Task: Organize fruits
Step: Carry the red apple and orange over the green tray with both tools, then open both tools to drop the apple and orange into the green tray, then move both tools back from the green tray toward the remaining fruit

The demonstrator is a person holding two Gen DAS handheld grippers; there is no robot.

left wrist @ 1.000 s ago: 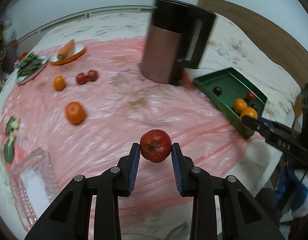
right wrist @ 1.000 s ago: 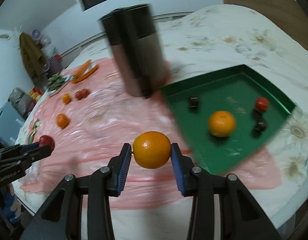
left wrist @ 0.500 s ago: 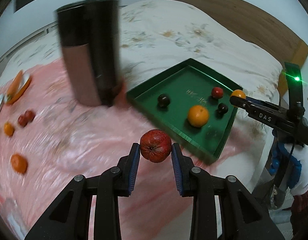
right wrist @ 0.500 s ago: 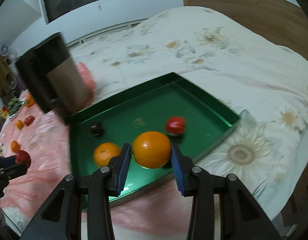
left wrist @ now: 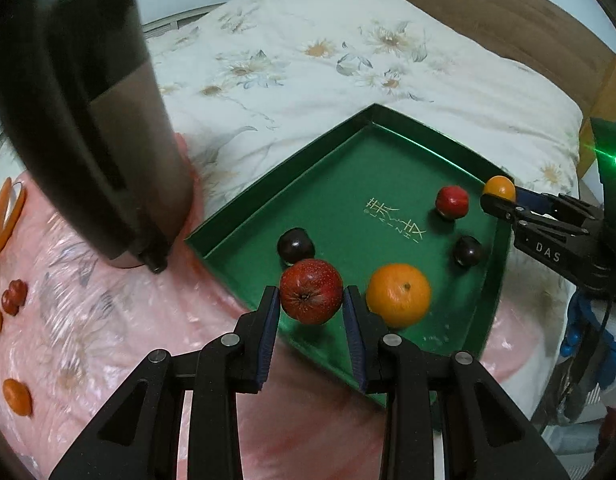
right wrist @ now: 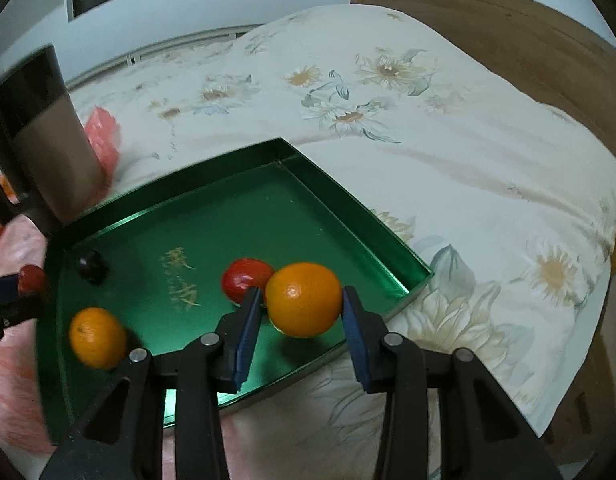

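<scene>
Over the green tray on the bed, both my tools are loaded and it's the drop-off step. My left tool is clamped on a red apple, hanging above the tray's near-left edge, just over the rim. My right tool is clamped on an orange, above the tray's near-right part, close to the rim; in the left view it shows at the tray's far-right edge. Already in the tray: one orange, a small red fruit, two dark plums. Judging by that, the task is partly done, with two more about to go in. Oranges and small red fruit are left out on the pink plastic sheet at left, so more trips to come. A tall dark kettle stands just beside the tray's left corner. Next move: bring each tool lower over a bare patch of tray floor, then part the jaws so the fruit settles rather than drops. Left apple needs to go further in, clear of the rim and away from the near plum and loose orange. Right orange sits right by the red fruit in view, so shift aside first. Round fruit will likely roll on release; keep it low.
</scene>
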